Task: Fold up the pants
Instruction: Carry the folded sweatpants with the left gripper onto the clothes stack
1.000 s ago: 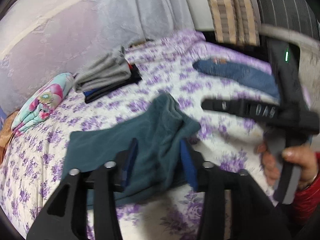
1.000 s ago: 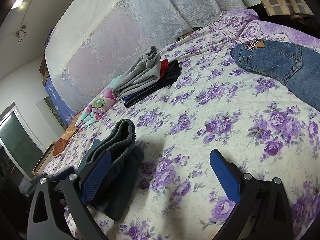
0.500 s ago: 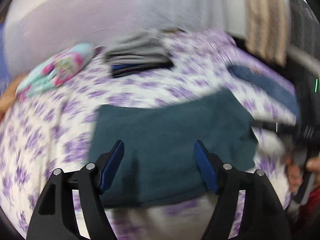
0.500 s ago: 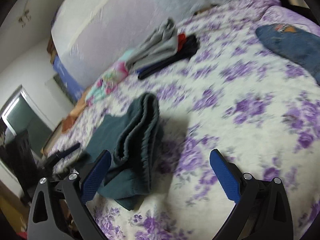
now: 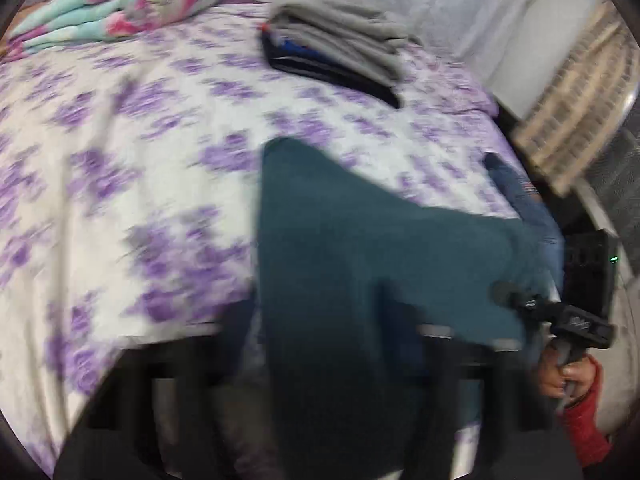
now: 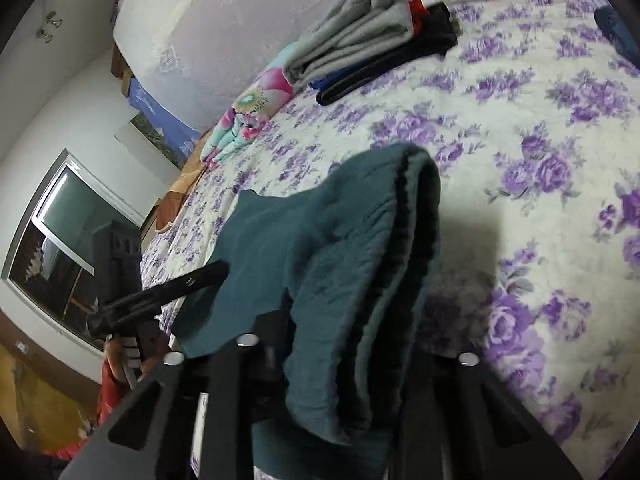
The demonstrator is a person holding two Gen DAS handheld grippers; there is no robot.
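Both grippers were closing on the teal pants at the near edge of the bed.

Biggest first: the white bedspread with purple flowers (image 6: pixel 520 128) filled both views. On it, the folded dark-teal fleece pants (image 6: pixel 320 248) lay at the near edge, gathered waistband end draped between my right gripper's (image 6: pixel 356 368) fingers; jaws were closing with that cloth between them, and it looked pinched. My left gripper (image 5: pixel 340 364) was blurred and mostly buried under the same pants (image 5: pixel 340 240); its jaws were also closing with fabric between them, though I couldn't tell if the pads were pressing. Far side: a stack of folded grey, black and blue clothes (image 6: pixel 372 40), with a floral teal-and-pink bundle (image 6: pixel 248 116) beside it. Blue denim jeans (image 5: pixel 528 208) lay near the right edge, apart from the pants.
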